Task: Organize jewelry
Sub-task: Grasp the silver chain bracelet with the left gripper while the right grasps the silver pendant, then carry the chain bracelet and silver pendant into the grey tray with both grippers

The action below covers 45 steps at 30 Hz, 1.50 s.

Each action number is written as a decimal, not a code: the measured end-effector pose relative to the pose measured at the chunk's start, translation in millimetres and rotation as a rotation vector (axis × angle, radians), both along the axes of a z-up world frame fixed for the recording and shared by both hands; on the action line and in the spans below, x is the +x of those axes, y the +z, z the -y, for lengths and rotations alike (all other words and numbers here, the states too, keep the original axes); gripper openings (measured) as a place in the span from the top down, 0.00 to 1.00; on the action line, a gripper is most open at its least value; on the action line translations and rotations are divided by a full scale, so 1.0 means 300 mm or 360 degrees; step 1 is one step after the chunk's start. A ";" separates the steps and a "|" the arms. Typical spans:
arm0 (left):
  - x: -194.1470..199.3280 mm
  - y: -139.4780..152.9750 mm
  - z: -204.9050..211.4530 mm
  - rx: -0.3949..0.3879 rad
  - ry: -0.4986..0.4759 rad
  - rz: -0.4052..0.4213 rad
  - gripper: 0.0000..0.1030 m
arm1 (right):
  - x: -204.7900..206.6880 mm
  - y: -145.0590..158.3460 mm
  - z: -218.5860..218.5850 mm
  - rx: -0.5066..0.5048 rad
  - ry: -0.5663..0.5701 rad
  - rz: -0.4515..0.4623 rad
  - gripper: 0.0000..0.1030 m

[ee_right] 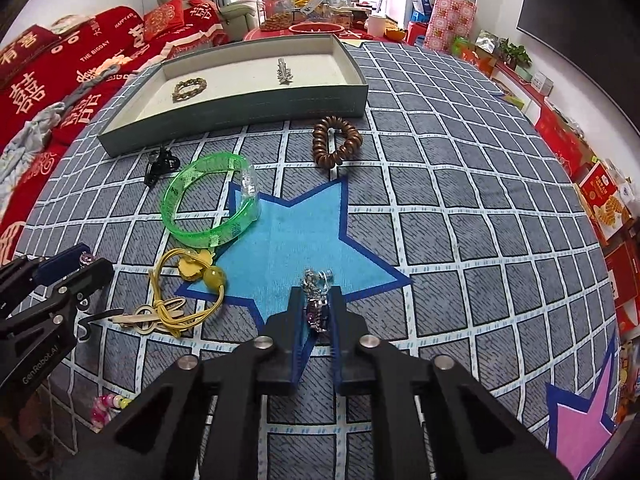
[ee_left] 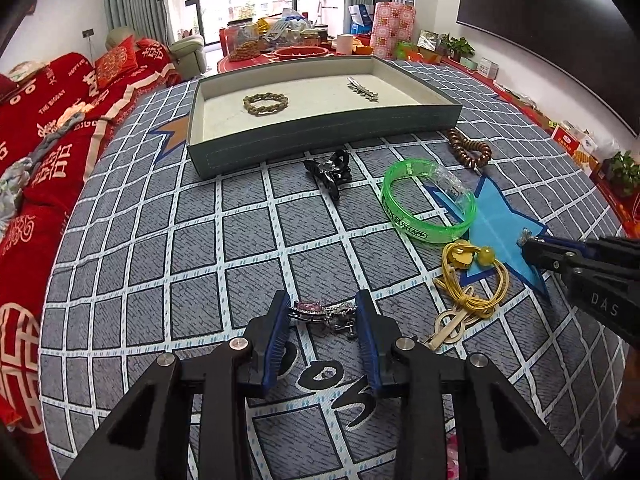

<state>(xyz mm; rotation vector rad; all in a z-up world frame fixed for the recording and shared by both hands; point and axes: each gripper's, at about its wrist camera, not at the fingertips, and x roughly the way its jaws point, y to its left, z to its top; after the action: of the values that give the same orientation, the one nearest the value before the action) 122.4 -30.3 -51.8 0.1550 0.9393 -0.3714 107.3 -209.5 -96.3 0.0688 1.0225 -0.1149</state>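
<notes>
A grey tray (ee_left: 320, 130) at the far side holds a beaded bracelet (ee_left: 265, 103) and a silver hair clip (ee_left: 363, 89). My left gripper (ee_left: 323, 310) has its jaws on either side of a pink-stone jewelled piece (ee_left: 307, 307); whether they press it I cannot tell. My right gripper (ee_right: 317, 300) is shut on a silver crystal piece (ee_right: 316, 296) above the blue star. On the cloth lie a green bangle (ee_right: 208, 204), a brown coil hair tie (ee_right: 336, 142), a black claw clip (ee_left: 329, 170) and a yellow cord with beads (ee_right: 188, 292).
The work surface is a grey grid-patterned cloth (ee_right: 460, 240) with blue and pink stars. A red sofa cover (ee_left: 44, 128) lies to the left. Boxes and plants line the right wall (ee_right: 600, 200). Pink beads (ee_right: 106, 406) lie near the front left.
</notes>
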 end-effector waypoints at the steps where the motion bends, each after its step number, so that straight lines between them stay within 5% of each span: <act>1: -0.001 0.004 -0.005 -0.0013 0.0009 -0.0007 0.55 | 0.000 0.000 0.006 0.0020 -0.0003 0.0004 0.89; 20: 0.059 0.219 -0.082 -0.0170 0.0061 0.0081 0.55 | 0.033 0.164 0.106 0.0327 -0.0017 0.0168 0.90; 34: 0.319 0.445 -0.076 -0.0155 0.0118 0.0245 0.55 | 0.330 0.414 0.143 0.0261 0.0117 0.0292 0.90; 45: 0.639 0.401 -0.022 -0.0073 0.0246 0.0213 0.55 | 0.622 0.465 0.146 0.0280 0.0163 0.0298 0.90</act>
<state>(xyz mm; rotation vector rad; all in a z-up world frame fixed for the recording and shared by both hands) 314.1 -23.8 68.4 0.0637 0.8040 -0.2363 294.0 -253.4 43.1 0.1837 0.8456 0.0744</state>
